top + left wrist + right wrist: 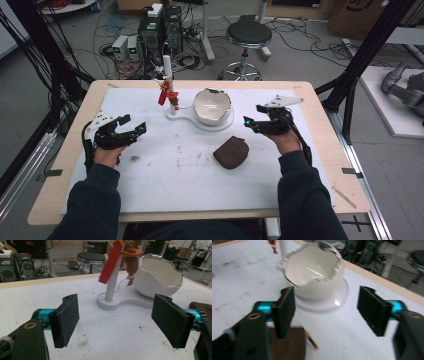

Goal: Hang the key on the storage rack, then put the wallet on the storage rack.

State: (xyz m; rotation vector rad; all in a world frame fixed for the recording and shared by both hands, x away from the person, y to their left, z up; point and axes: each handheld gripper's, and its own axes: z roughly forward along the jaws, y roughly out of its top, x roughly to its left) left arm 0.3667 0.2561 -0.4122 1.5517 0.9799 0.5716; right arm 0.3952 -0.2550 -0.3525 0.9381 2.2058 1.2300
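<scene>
Both grippers empty. Left gripper near the worktop's left edge, jaws wide, nothing between them, pointed toward the stand. Right gripper toward the right edge, jaws wide too, nothing clamped; in the right gripper view they frame the bowl but don't touch it.

Brown pouch lies flat on the worktop, right of centre, nearer the front edge than the bowl, just beside the right gripper's jaws and apart from them. Looks like it's either just set down or about to be picked, can't tell which from this.

Bowl sits upright on the round end of the white base, near the back edge, centre. Looks empty. Stand rises from the other end of the base, with a red tag and a small figure hanging on it.

My read: nothing placed in the bowl yet, pouch not gripped. Left to do: grab pouch, move it.
</scene>
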